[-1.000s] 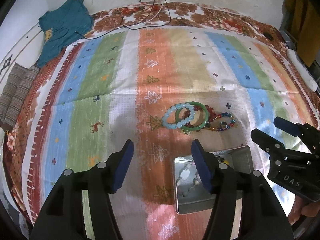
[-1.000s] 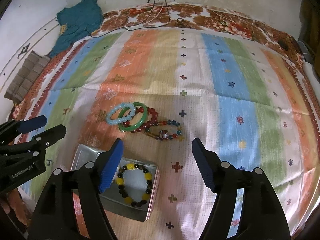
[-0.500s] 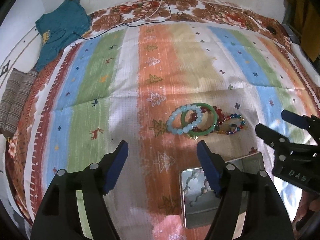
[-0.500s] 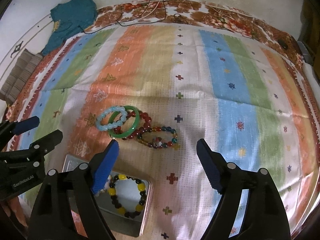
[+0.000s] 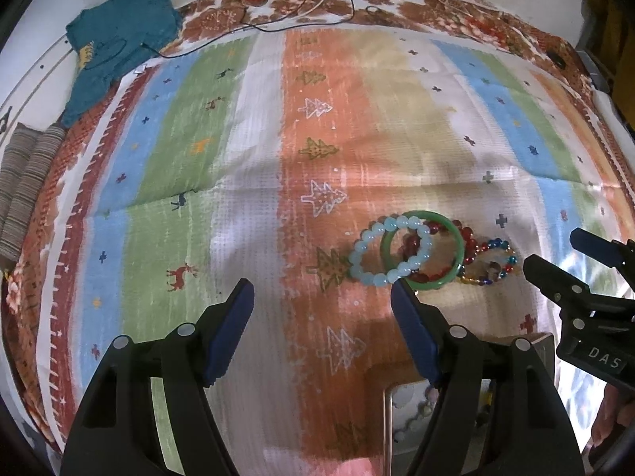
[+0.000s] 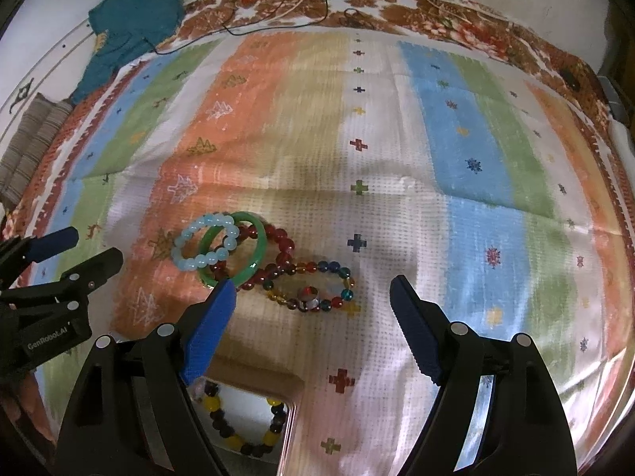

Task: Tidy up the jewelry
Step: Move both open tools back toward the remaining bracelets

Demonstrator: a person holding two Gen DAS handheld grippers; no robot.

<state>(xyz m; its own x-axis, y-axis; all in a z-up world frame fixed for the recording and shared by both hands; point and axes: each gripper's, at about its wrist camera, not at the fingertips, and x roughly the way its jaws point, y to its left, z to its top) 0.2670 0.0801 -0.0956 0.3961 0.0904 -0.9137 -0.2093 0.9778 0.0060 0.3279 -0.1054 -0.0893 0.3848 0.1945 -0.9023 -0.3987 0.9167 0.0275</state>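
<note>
A pile of bracelets lies on the striped cloth: a light blue bead bracelet (image 5: pixel 359 249) (image 6: pixel 186 261), a green bangle (image 5: pixel 456 238) (image 6: pixel 260 244), a dark red bead bracelet (image 6: pixel 283 244) and a multicolour bead bracelet (image 5: pixel 504 256) (image 6: pixel 337 267). A metal tin (image 6: pixel 287 420) (image 5: pixel 391 416) near the front holds a yellow and black bead bracelet (image 6: pixel 234 442). My left gripper (image 5: pixel 321 305) is open and empty, left of the pile. My right gripper (image 6: pixel 311 301) is open and empty, just short of the multicolour bracelet.
A teal garment (image 5: pixel 115 39) and cables (image 5: pixel 313 4) lie at the far edge of the cloth. Folded striped fabric (image 5: pixel 24 182) sits at the far left. Each gripper shows in the other's view, the right one (image 5: pixel 587 285) and the left one (image 6: pixel 51 281).
Both grippers have moved forward toward the bracelet pile. The tin has slid lower in both views. Both stay open and empty.
</note>
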